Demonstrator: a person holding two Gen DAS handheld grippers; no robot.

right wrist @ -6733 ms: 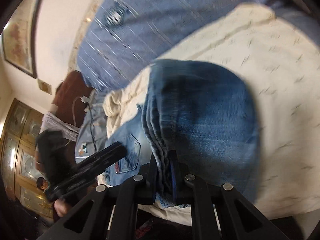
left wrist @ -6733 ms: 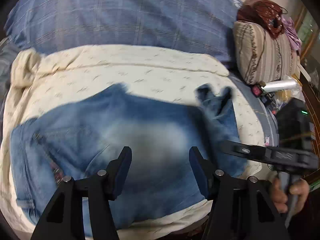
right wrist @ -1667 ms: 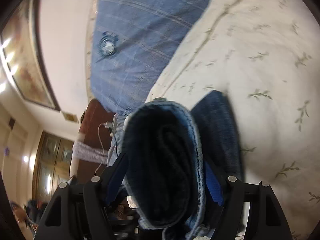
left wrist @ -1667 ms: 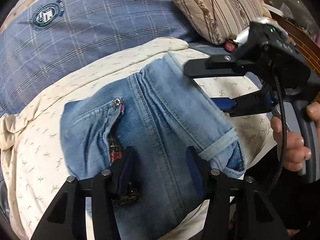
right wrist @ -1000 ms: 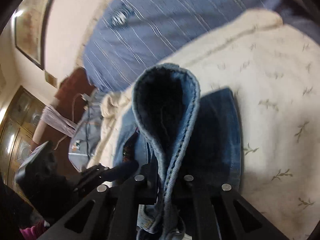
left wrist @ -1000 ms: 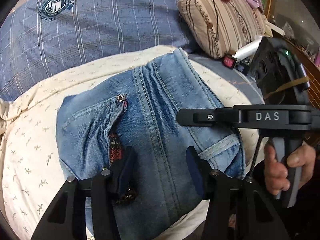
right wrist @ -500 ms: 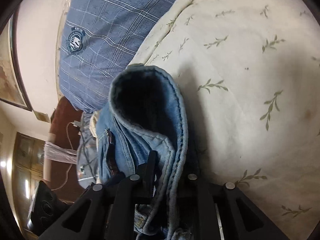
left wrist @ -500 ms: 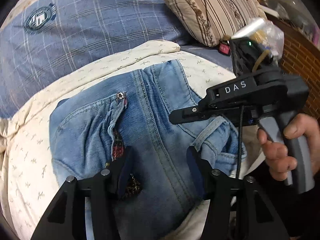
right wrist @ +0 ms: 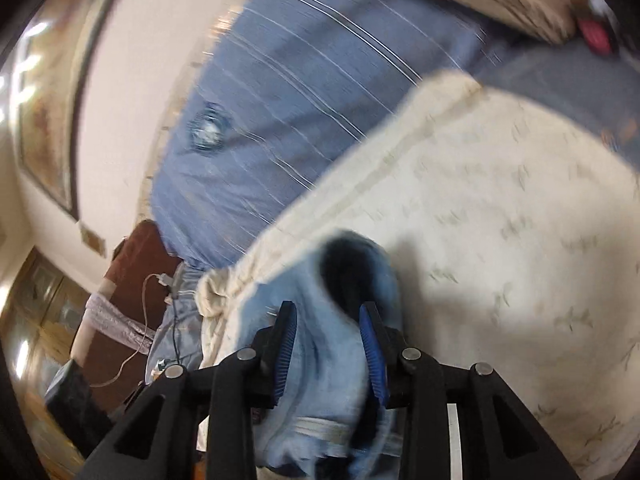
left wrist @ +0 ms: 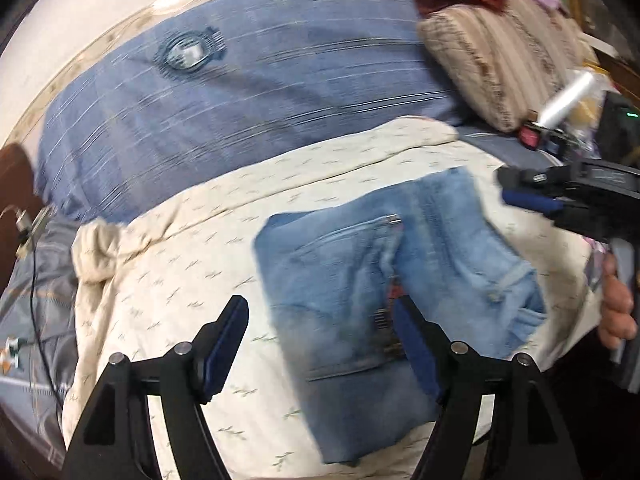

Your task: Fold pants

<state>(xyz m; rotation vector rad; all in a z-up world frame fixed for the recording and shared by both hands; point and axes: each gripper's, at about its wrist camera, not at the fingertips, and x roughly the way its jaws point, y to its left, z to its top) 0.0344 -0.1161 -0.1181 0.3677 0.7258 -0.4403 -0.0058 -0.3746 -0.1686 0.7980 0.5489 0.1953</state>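
Observation:
The light blue jeans (left wrist: 384, 280) lie folded into a compact bundle on a cream leaf-print blanket (left wrist: 180, 264). My left gripper (left wrist: 324, 328) is open and empty, pulled back above the bundle's left part. In the left wrist view my right gripper (left wrist: 520, 192) hovers at the bundle's right side. In the right wrist view my right gripper (right wrist: 328, 344) stands open, jaws on either side of a fold of the jeans (right wrist: 344, 280) without pinching it. Both views are motion-blurred.
A blue plaid bedspread (left wrist: 248, 92) covers the bed behind the blanket. A striped beige pillow (left wrist: 492, 56) lies at the back right with small items beside it. A cable (left wrist: 32, 280) trails at the left edge. The bed's near edge is just below the jeans.
My right gripper has opened and let go of the jeans' fold. My left gripper has drawn back and swung left, so the jeans now sit to its right.

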